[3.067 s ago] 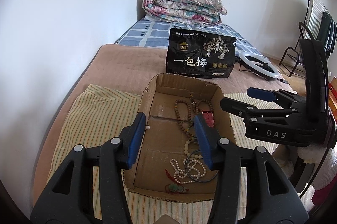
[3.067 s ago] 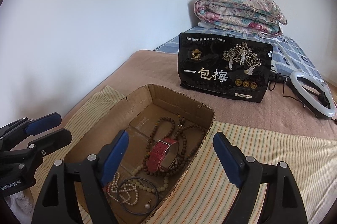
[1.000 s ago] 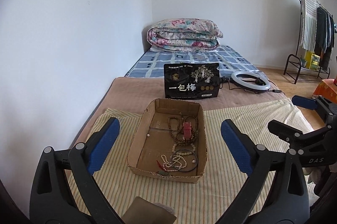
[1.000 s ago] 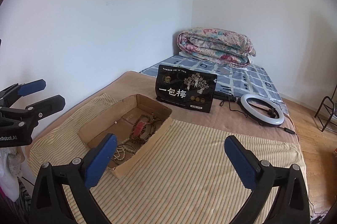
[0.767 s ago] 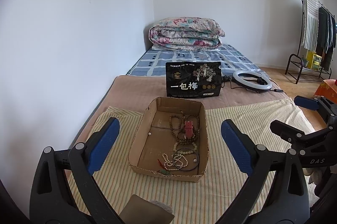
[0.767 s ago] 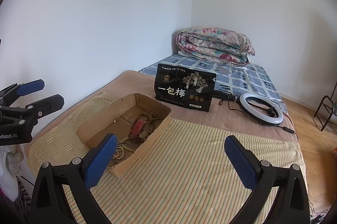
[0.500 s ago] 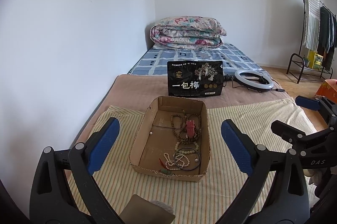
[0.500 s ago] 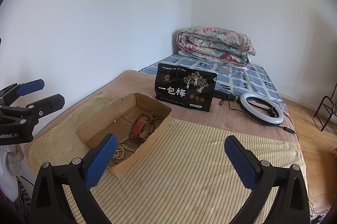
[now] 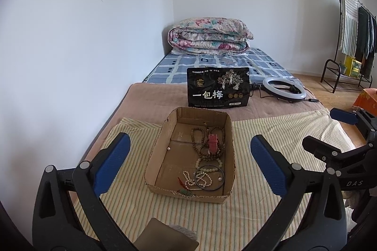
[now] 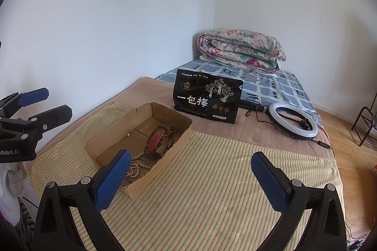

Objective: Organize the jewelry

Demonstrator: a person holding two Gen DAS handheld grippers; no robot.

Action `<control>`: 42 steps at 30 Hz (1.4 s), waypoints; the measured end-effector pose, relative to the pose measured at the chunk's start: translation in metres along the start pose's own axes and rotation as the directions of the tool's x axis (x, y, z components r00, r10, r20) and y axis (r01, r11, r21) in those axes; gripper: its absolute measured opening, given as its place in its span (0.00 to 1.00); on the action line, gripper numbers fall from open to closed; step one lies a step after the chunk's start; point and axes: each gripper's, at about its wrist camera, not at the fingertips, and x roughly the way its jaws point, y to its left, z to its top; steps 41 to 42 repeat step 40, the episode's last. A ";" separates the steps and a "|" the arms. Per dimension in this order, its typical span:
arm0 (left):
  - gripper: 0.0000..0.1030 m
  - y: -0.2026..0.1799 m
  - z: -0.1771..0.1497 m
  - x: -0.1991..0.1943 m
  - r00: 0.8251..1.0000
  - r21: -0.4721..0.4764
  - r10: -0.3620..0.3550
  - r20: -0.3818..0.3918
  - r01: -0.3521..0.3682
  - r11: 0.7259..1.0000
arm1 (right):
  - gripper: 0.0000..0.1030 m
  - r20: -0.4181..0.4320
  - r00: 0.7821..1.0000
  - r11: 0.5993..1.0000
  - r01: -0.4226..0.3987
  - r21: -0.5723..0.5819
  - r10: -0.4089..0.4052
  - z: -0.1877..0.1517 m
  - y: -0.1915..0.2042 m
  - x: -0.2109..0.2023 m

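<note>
Left gripper (image 9: 188, 156) hangs above the near end of the box (image 9: 153, 156), jaws spread wide and holding nothing. Inside the box, wooden beads (image 9: 200, 145) and a red strap (image 9: 213, 142) lie toward its far right, white beads (image 9: 200, 176) and a dark bangle (image 9: 209, 178) at its near right, one pearl (image 9: 168, 148) alone at its left. Behind the box stands a black bag (image 9: 218, 90).

Right gripper (image 10: 188, 178) hovers over the striped cloth (image 10: 212, 180) right of the box (image 10: 165, 156), jaws wide apart, empty. The left gripper (image 10: 35, 107) shows left of the box.
</note>
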 end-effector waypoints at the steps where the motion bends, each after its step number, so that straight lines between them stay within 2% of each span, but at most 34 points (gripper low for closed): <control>1: 1.00 0.000 0.000 0.000 1.000 0.001 0.000 0.001 0.000 1.000 | 1.00 0.000 1.000 1.000 0.000 -0.001 0.000 0.000 0.000 0.001; 24: 1.00 -0.003 0.000 0.000 1.000 0.008 0.000 -0.004 0.000 1.000 | 1.00 0.008 1.000 1.000 -0.004 0.007 0.004 -0.001 0.000 0.000; 42: 1.00 0.007 -0.006 0.003 0.999 0.005 0.029 0.024 -0.029 1.000 | 1.00 0.007 1.000 1.000 -0.002 0.005 0.002 -0.002 0.003 0.001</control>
